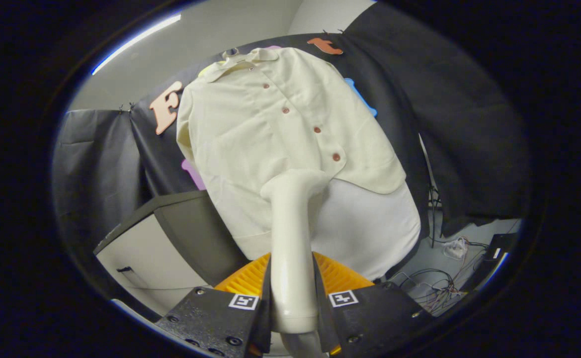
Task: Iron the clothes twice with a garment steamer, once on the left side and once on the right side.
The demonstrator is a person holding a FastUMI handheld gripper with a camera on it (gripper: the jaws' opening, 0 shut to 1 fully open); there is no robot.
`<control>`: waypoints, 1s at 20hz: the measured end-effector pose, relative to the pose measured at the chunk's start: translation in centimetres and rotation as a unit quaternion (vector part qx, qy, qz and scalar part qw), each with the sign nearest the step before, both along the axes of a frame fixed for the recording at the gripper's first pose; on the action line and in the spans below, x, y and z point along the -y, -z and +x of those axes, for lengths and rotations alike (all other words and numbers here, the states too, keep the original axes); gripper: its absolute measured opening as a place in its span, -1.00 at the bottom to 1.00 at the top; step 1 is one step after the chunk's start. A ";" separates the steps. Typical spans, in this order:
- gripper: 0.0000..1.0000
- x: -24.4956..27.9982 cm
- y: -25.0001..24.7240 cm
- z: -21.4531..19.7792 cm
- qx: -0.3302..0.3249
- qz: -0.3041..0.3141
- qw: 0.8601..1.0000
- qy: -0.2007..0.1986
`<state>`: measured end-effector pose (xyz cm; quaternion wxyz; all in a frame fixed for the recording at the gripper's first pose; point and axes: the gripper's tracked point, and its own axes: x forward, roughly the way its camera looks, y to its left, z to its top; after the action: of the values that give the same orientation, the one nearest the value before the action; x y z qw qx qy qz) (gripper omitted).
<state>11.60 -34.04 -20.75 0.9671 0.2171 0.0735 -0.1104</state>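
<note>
shirt (pixel 290 144): 1 | shirt buttons: 4 | garment steamer (pixel 292 238): 1 | cabinet (pixel 171 243): 1 | tool (pixel 292 298): 1, clamping the steamer

Booth corner with black cloth wall (pixel 449 109)

A pale ceiling with one long light strip (pixel 136 42) is above the cloth. A dark-topped white cabinet (pixel 156 238) stands beside it, and on the grey floor (pixel 464 233) lie tangled cables (pixel 439 291).

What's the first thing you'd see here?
A cream shirt with brown buttons hangs on the black cloth wall. The gripper is shut on a white steamer, whose head touches the shirt's lower front.
</note>
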 end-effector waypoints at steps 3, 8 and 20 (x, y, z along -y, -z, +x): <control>-0.26 0.1 -3.8 0.6 0.019 -0.018 1.000 -0.004; -0.27 1.0 -11.0 1.6 0.057 -0.059 0.997 -0.004; -0.27 11.2 -24.3 9.3 0.121 -0.083 0.987 0.065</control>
<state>20.95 -45.21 3.57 0.9743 0.1525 -0.0682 -0.1513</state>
